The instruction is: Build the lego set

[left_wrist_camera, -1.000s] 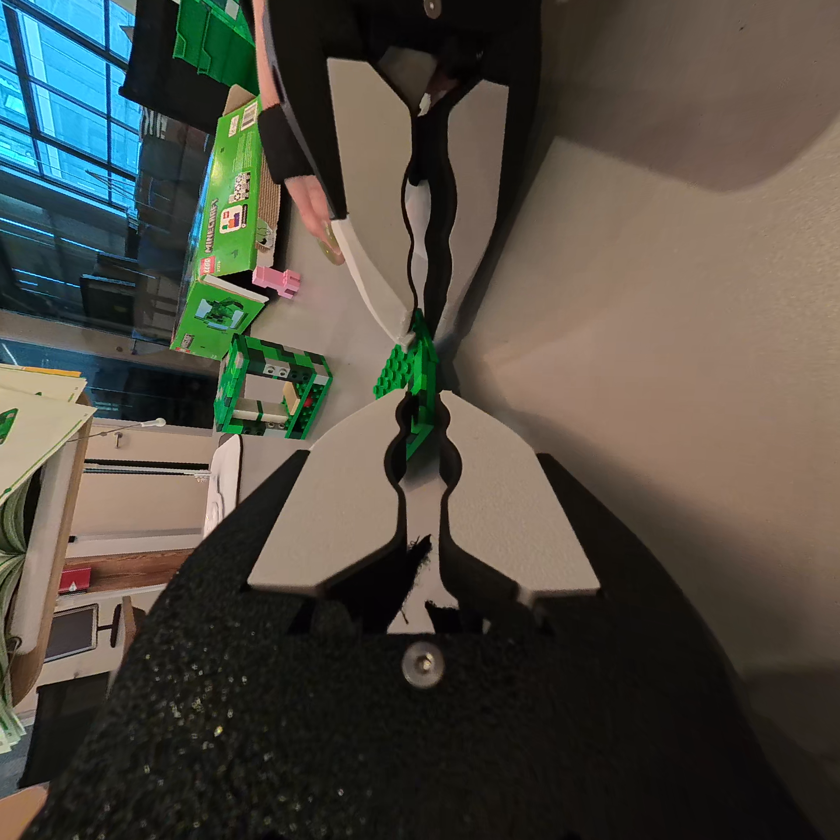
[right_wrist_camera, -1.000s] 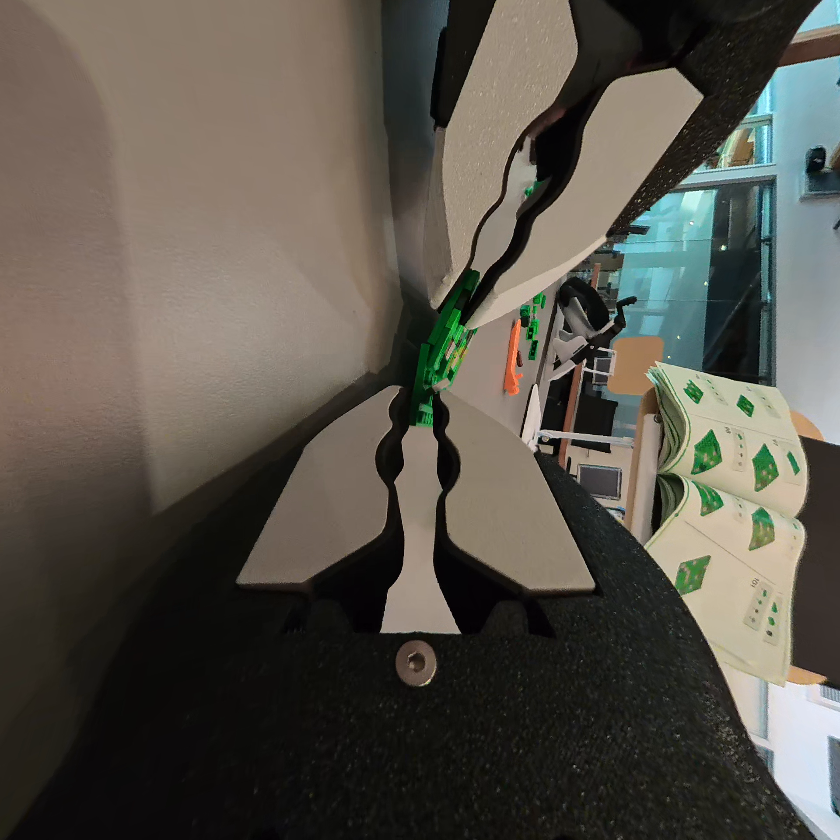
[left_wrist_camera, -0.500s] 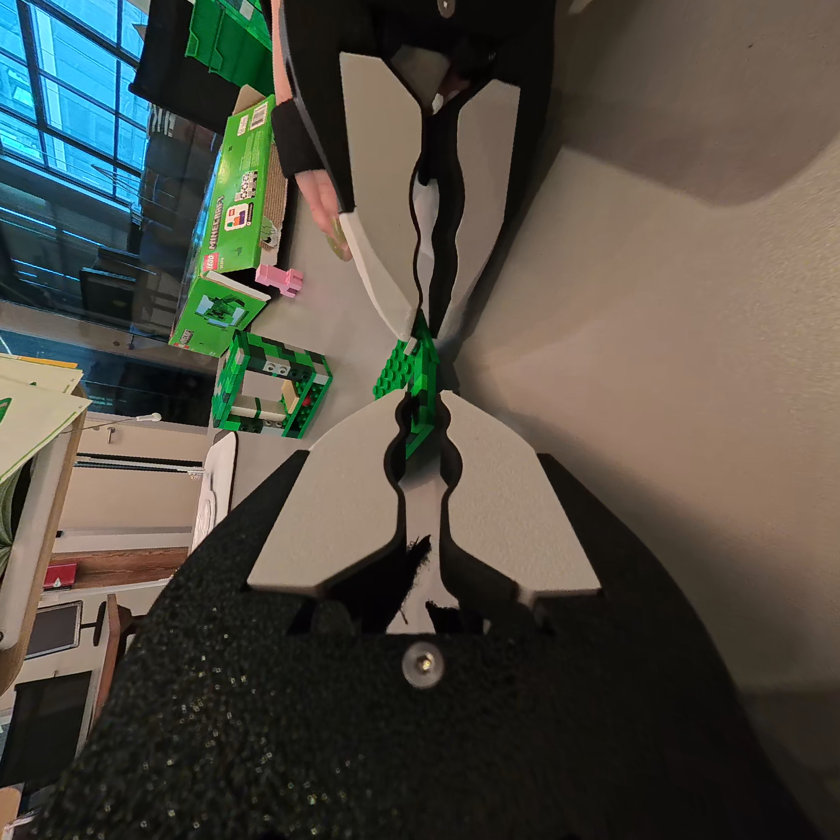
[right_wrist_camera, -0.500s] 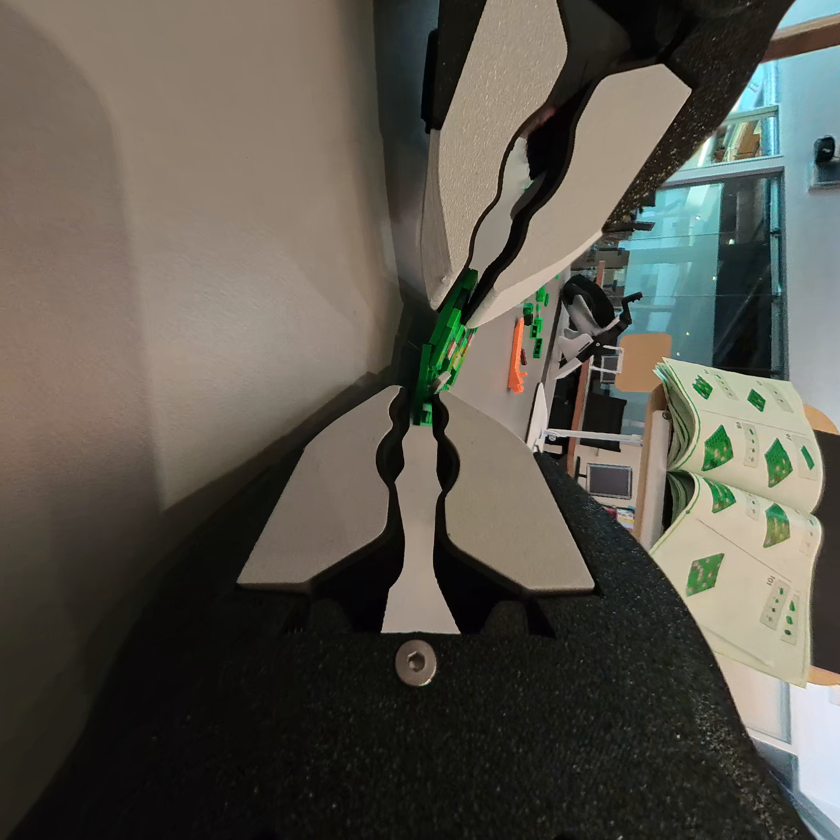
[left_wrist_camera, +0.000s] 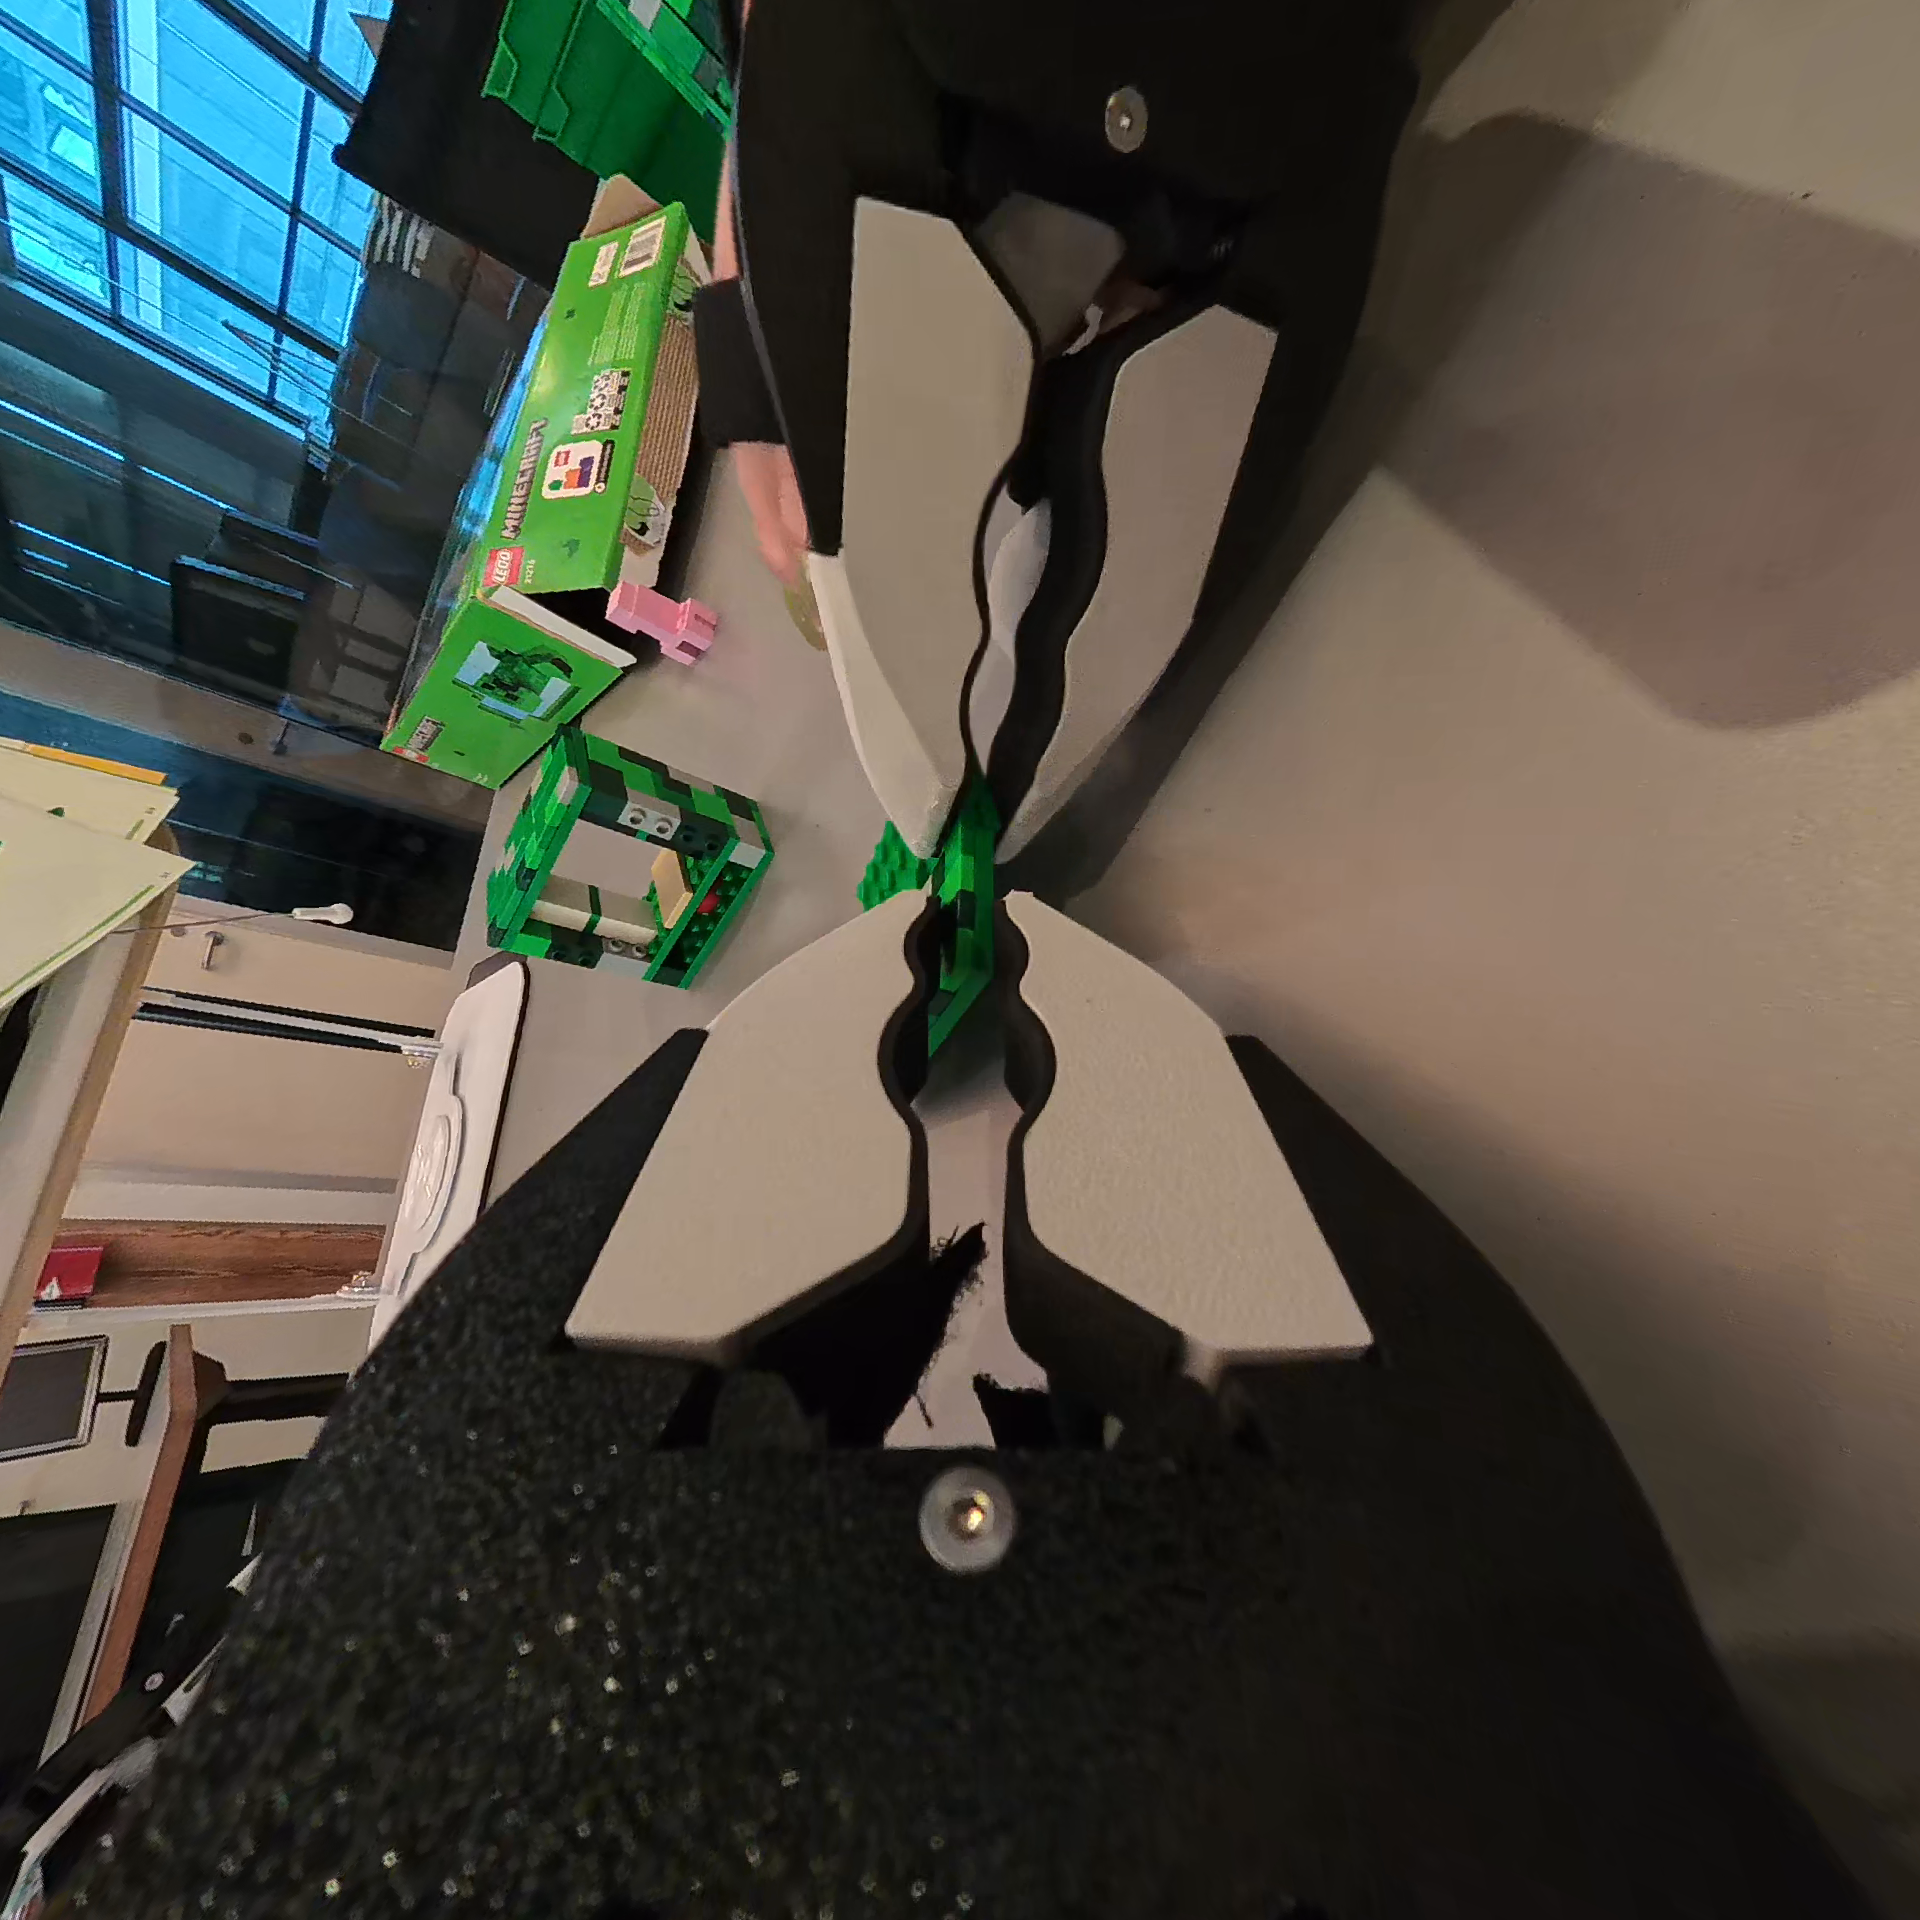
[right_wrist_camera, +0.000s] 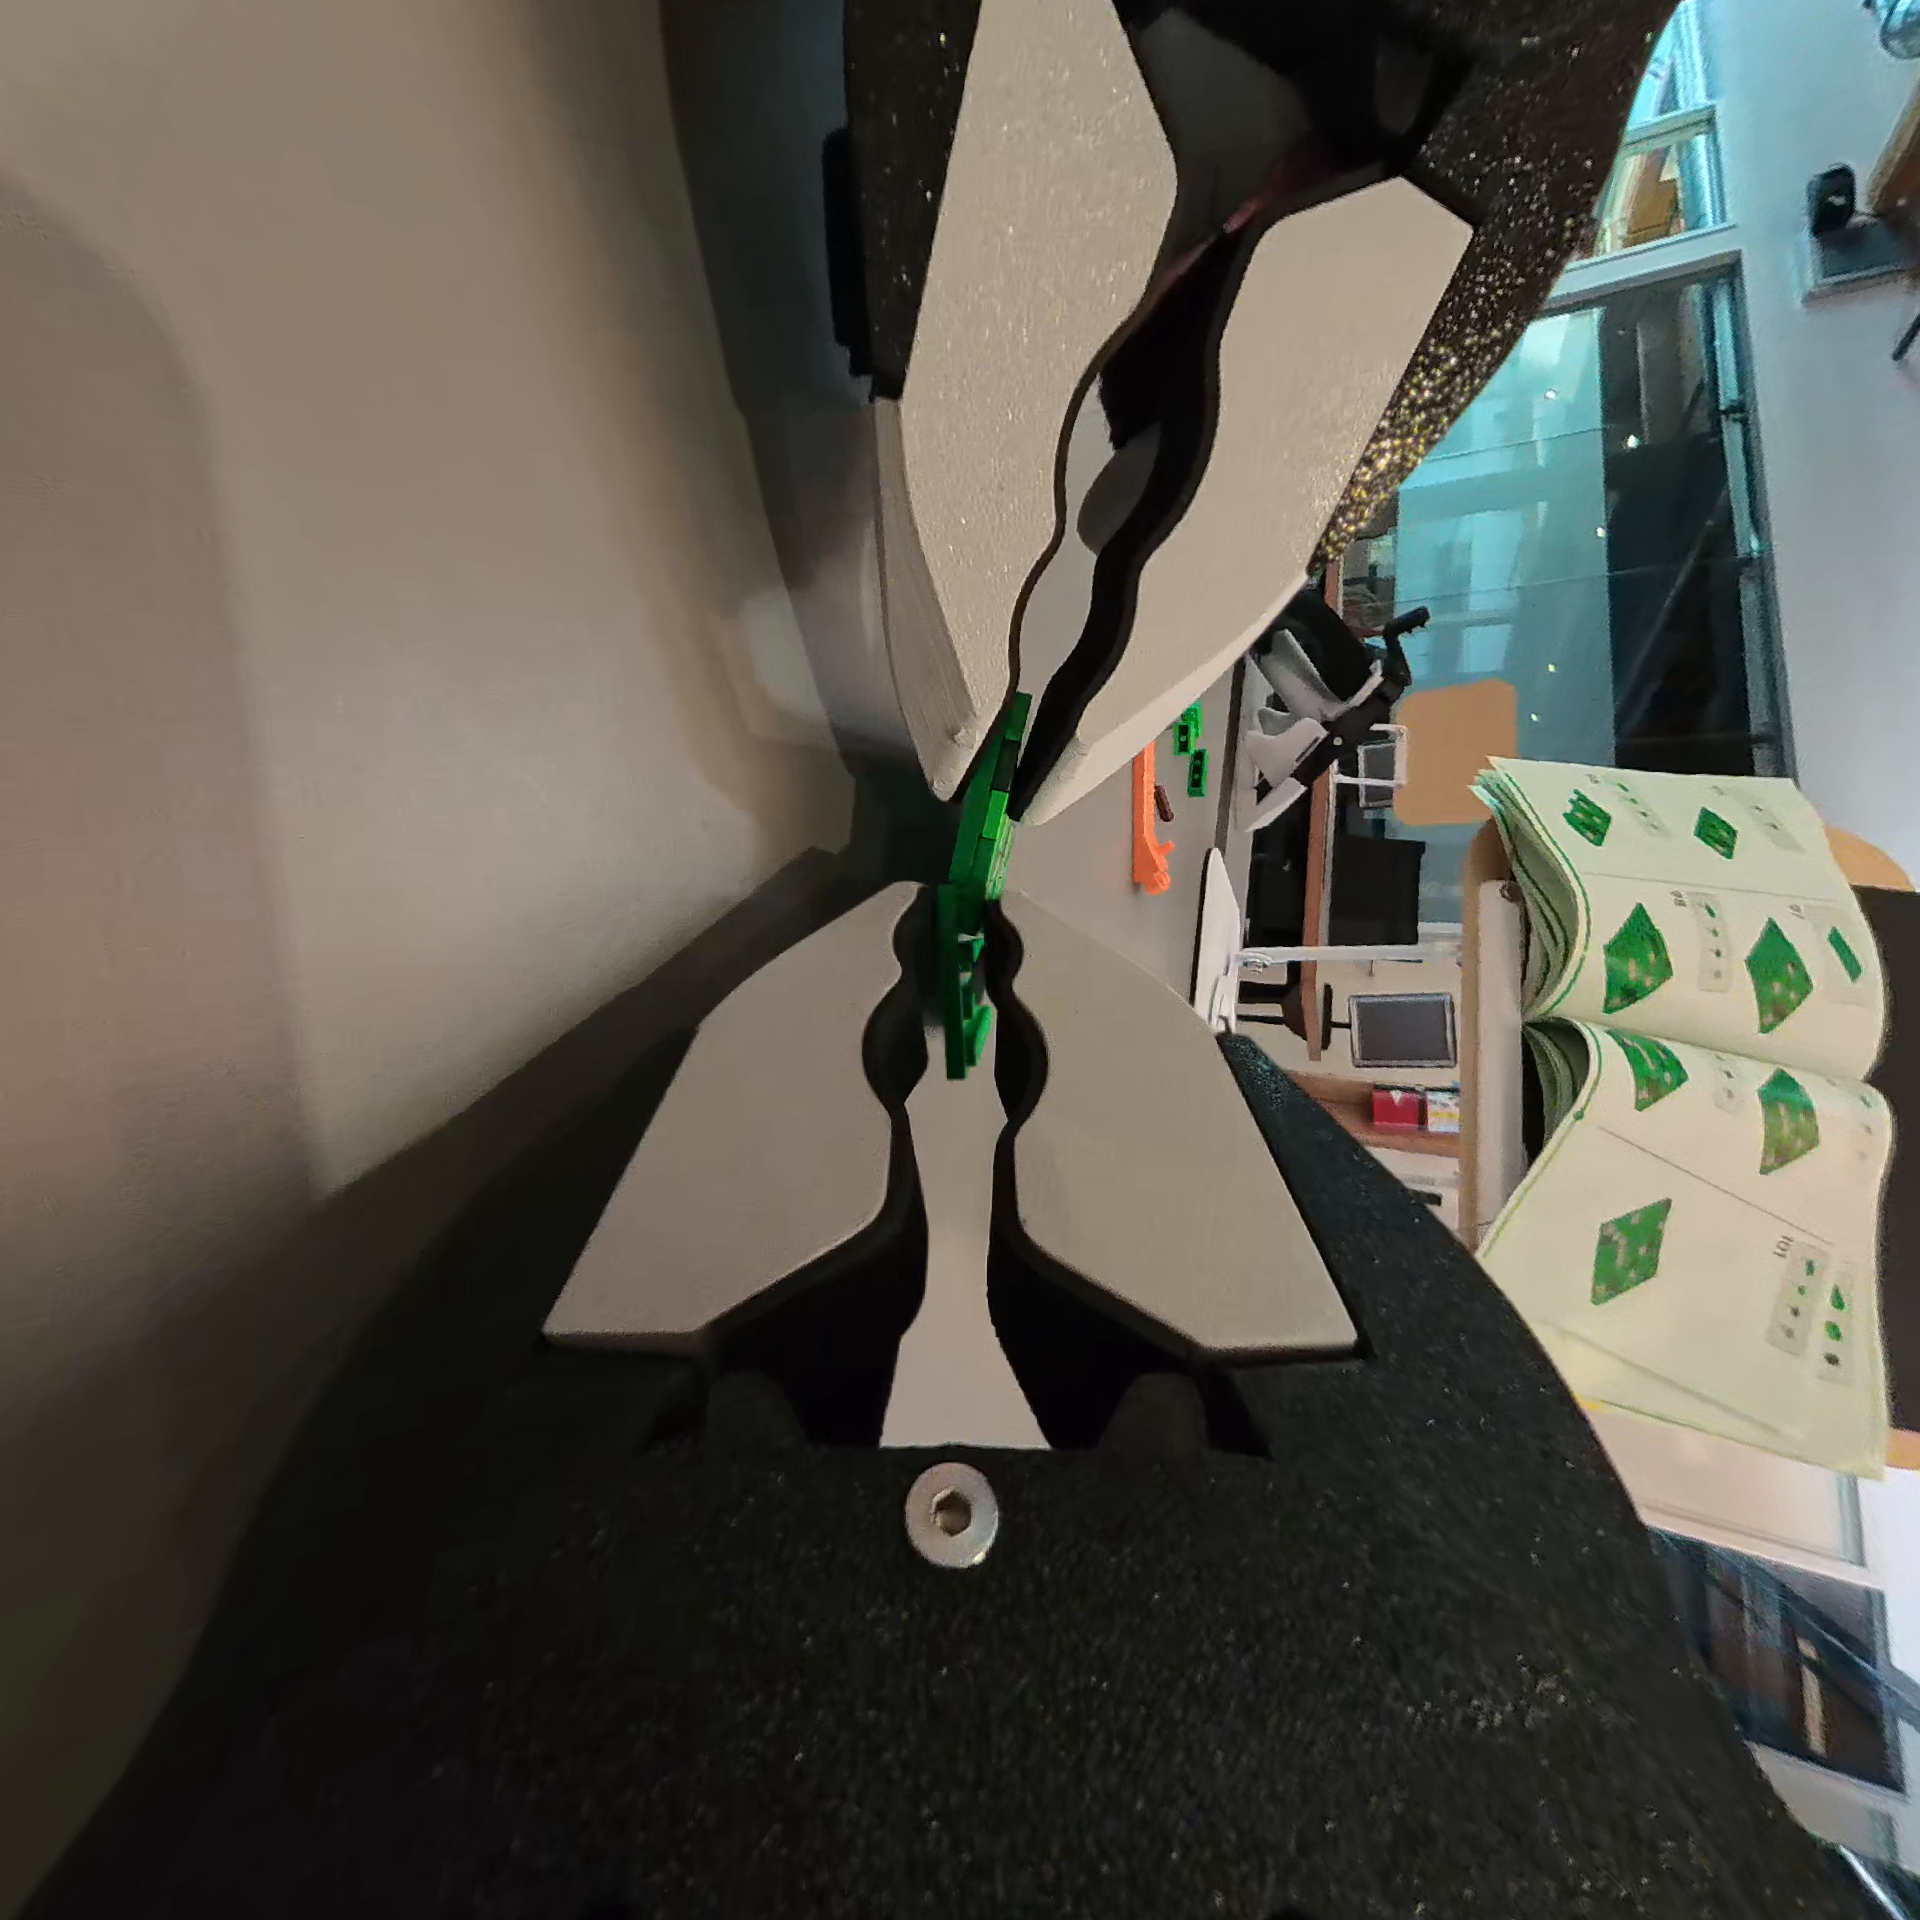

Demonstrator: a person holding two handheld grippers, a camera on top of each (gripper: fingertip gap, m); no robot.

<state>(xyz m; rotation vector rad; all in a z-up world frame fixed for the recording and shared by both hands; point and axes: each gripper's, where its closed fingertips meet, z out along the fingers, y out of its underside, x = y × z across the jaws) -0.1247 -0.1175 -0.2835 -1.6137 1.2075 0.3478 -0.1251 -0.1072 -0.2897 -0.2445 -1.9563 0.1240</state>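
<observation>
A flat green Lego plate assembly [left_wrist_camera: 964, 914] is held edge-on above the grey table [left_wrist_camera: 1455, 935], between both grippers. My left gripper [left_wrist_camera: 961, 920] is shut on its near end. My right gripper [left_wrist_camera: 971, 805] comes in from the top of the left wrist view, tip to tip, and is shut on the far end. In the right wrist view the green plate assembly [right_wrist_camera: 971, 966] sits between the fingers of my right gripper [right_wrist_camera: 961, 909]. My left gripper [right_wrist_camera: 987, 769] clamps the plate's other end from above. Most of the plate's face is hidden.
On the table to the left stand a green cube-frame build [left_wrist_camera: 634, 862], a pink pig figure [left_wrist_camera: 665, 623] and an open green Lego box [left_wrist_camera: 561, 499]. An orange brick separator [right_wrist_camera: 1148, 821], loose green bricks [right_wrist_camera: 1193, 748] and an open instruction booklet [right_wrist_camera: 1683, 1091] show at right.
Both grippers have kept hold of the plate. The plate now reaches deeper between the right gripper's fingers, and the left gripper's tips sit closer to them.
</observation>
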